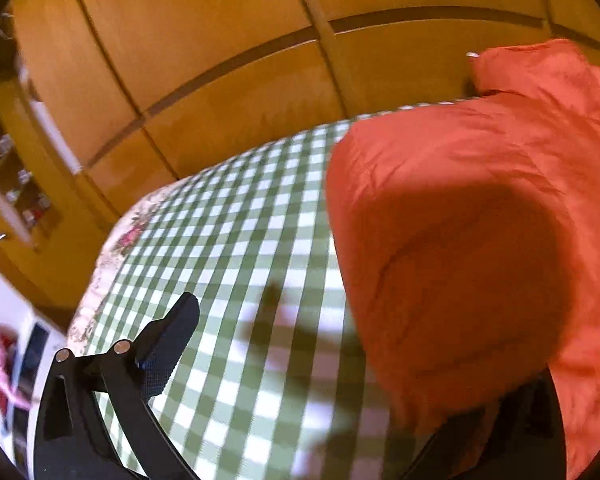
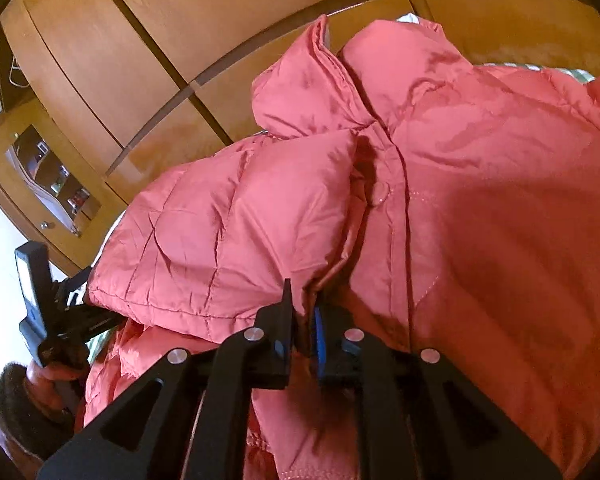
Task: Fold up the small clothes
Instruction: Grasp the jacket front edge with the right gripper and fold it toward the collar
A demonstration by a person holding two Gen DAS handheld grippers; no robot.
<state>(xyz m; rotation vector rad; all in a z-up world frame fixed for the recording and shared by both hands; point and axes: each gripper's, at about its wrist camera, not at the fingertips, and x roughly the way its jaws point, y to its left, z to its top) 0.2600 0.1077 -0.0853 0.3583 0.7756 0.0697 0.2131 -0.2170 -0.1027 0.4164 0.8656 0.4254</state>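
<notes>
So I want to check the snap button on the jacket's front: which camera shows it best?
The right wrist view: the snap button sits on the placket of the coral puffer jacket, sharp and unobstructed. The left wrist view shows only a blurred, shadowed stretch of the jacket, with no button visible.

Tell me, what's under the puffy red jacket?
The red jacket lies on a green-and-white checked cloth, which shows beside it. Whatever lies beneath the jacket itself is covered, so it cannot be seen.

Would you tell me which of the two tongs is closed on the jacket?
The right tongs, pinching the pink jacket; the left tongs stand open.
</notes>
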